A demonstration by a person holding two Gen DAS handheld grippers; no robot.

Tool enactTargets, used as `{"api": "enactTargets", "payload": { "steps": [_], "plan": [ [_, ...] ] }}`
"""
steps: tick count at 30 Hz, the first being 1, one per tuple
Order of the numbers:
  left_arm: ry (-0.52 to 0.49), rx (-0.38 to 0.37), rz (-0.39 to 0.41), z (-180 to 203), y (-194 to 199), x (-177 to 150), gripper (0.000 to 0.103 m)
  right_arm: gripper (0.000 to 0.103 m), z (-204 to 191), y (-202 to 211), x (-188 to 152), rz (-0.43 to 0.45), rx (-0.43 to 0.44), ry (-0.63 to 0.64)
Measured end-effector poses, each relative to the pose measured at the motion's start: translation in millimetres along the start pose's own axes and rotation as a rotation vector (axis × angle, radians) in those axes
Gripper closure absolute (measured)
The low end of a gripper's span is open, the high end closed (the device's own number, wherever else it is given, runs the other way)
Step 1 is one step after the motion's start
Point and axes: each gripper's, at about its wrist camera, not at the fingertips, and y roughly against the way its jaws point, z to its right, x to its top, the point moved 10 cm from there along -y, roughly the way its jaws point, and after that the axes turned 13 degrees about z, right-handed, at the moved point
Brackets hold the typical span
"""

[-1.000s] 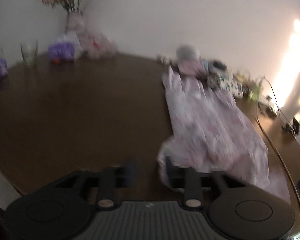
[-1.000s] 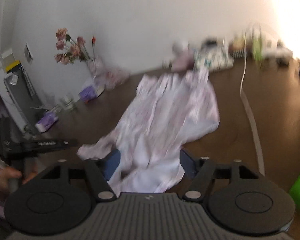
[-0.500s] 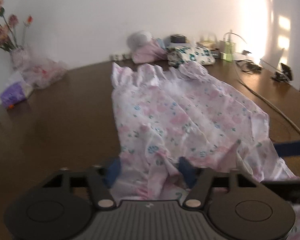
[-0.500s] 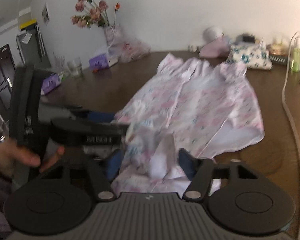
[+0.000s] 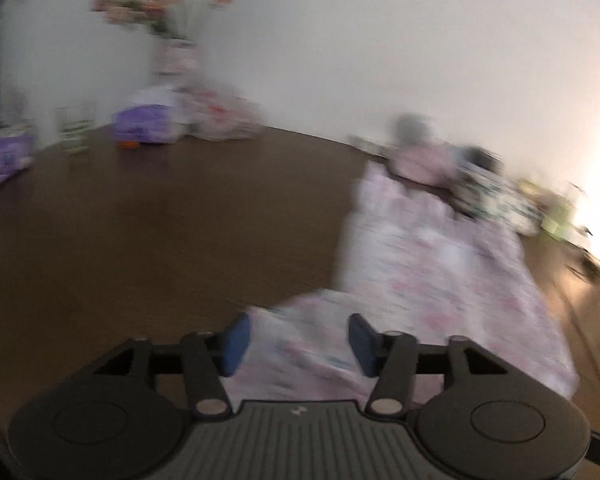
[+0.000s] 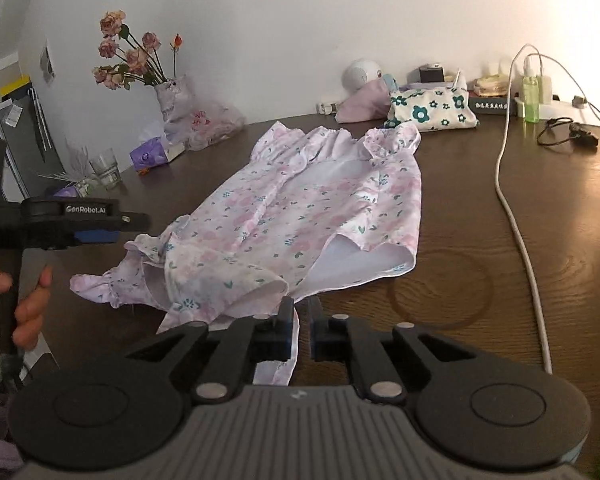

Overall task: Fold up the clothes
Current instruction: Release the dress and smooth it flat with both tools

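Lying lengthwise, dress (image 6: 316,208) neckline wallward

A: What differs at the right gripper (image 6: 302,328)?

B: Its jaws have just been closing. Half a second back they stood apart around a bunched bit of the dress (image 6: 300,216); now they are nearly together, with a thin strip of hem between the pads.

A: And the left gripper (image 5: 296,338)?

B: Its jaws have just been opening, and they stand wider, with hem fabric lying loosely between them. Its view swings too: the flower vase (image 5: 176,58) sits far ahead to its left again, and everything is blurred.
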Motion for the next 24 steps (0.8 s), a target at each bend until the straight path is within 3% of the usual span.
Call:
{"api": "enactTargets", "payload": {
  "steps": [2, 4, 5, 11, 12, 13, 14, 16, 21, 23, 24],
  "plan": [
    [-0.059, -0.099, -0.045, 28.2, 3.5, -10.5, 0.033, 0.083, 0.5, -1.4, -0.3, -0.002, -0.018, 0.014],
    [-0.125, -0.199, -0.092, 57.0, 8.0, -22.7, 0.032, 0.068, -0.4, 0.1, 0.0, 0.004, -0.015, 0.019],
    [-0.153, -0.227, -0.107, 66.9, 10.2, -28.5, 0.032, 0.066, -0.2, 0.0, -0.4, 0.003, -0.012, 0.017],
    [-0.215, -0.248, -0.136, 90.2, 10.5, -54.8, 0.032, 0.066, 0.1, -16.6, -3.5, -0.029, -0.013, 0.008],
    [-0.225, -0.246, -0.136, 90.6, 11.2, -57.2, 0.045, 0.066, -1.4, -19.6, -3.5, -0.032, -0.012, 0.011],
    [-0.231, -0.243, -0.137, 88.8, 12.6, -58.9, 0.081, 0.066, -2.8, -22.5, -3.4, -0.034, -0.012, 0.014],
    [-0.226, -0.240, -0.144, 85.4, 12.2, -59.9, 0.095, 0.066, -4.7, -25.0, -3.0, -0.036, -0.009, 0.017],
    [-0.166, -0.246, -0.140, 73.5, 13.8, -55.8, 0.099, 0.066, -7.5, -27.7, 0.5, -0.026, -0.005, 0.020],
    [-0.027, -0.310, -0.047, 28.3, 44.5, -37.0, 0.096, 0.065, -10.7, -35.7, 13.3, -0.004, -0.008, 0.028],
    [0.026, -0.329, -0.086, 5.9, 53.8, -37.9, 0.073, 0.061, -15.0, -42.2, 14.7, -0.007, -0.001, 0.046],
    [0.044, -0.325, -0.108, -5.1, 54.3, -37.4, 0.055, 0.061, -17.2, -45.4, 15.4, -0.008, 0.002, 0.055]
  ]
}}
